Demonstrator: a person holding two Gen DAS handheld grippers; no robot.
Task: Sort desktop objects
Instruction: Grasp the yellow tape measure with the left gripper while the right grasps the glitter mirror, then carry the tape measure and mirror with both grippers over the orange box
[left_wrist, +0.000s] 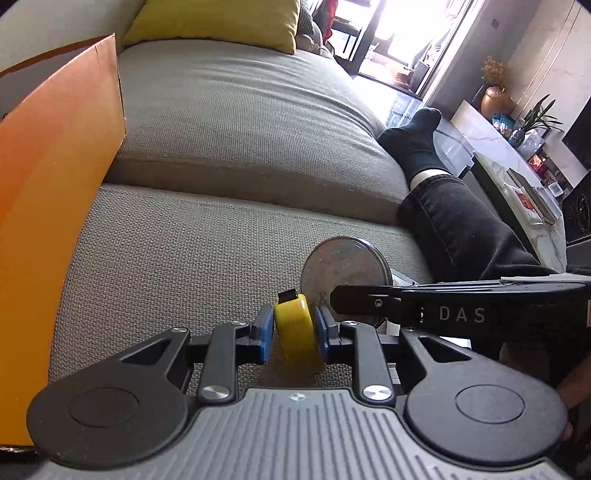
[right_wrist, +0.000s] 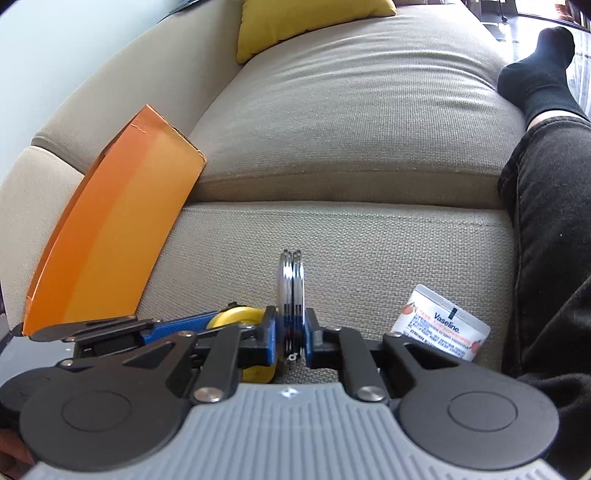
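Right up close in the left wrist view, the left hand-held gripper (left_wrist: 294, 332) has its blue pads (left_wrist: 264, 334) pressed in on both flat sides of a yellow tape measure (left_wrist: 297, 334), which stands on edge between them with its black tab pointing up. Just beside it, the right hand-held gripper (right_wrist: 292, 334) is clamped the same way on a round chrome compact mirror (right_wrist: 291, 295), held edge-on in its own view, the pads narrowed to the width of the disc; from the left camera the mirror (left_wrist: 345, 267) shows its flat round face, with the black finger of the right tool crossing in front of it. The two tools sit side by side, nearly touching, low over the seat cushion of a grey-beige sofa (right_wrist: 369, 251). A little to the right of the mirror, a white Vaseline tub (right_wrist: 441, 326) lies tilted on the cushion, next to a leg in dark jeans (right_wrist: 546, 221). Off to the left, an orange cardboard box (right_wrist: 110, 229) stands on the seat with its open top facing up. Further back the leg stretches along the sofa edge to a foot in a black sock (left_wrist: 417, 144), and at the far end a yellow pillow (left_wrist: 221, 20) leans against the backrest.
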